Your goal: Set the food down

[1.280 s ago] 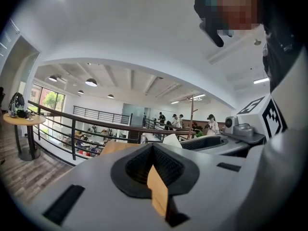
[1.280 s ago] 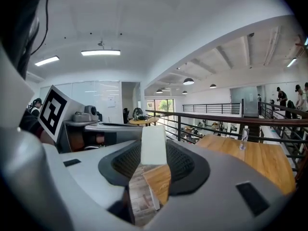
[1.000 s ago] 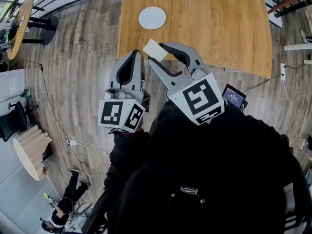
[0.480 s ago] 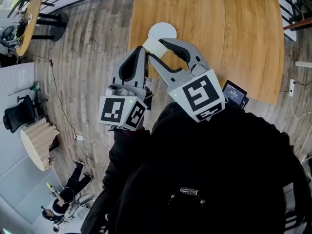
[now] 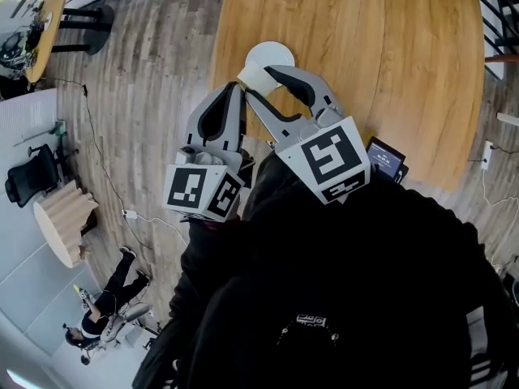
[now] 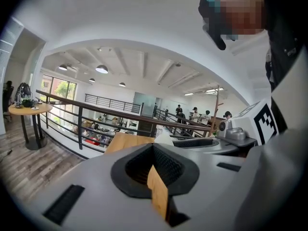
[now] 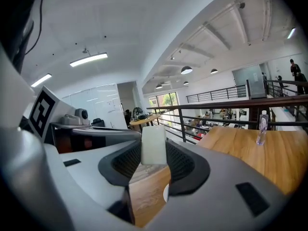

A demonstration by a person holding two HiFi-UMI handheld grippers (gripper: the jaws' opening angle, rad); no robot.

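Right tongs [image 5: 258, 79] are clamped on a pale block of food [image 7: 154, 145] just above the white plate [image 5: 277, 51] near the bench [image 5: 365, 47] edge, so lowering until it rests, then releasing gently, seems best, while left tongs [image 5: 234, 89] sit closed and empty.

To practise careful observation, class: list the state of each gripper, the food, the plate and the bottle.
Right gripper: fingers shut on the food.
Left gripper: fingers shut, empty.
Food: held, not yet set down.
Plate: on the table, visibly bare.
Bottle: upright on the table.
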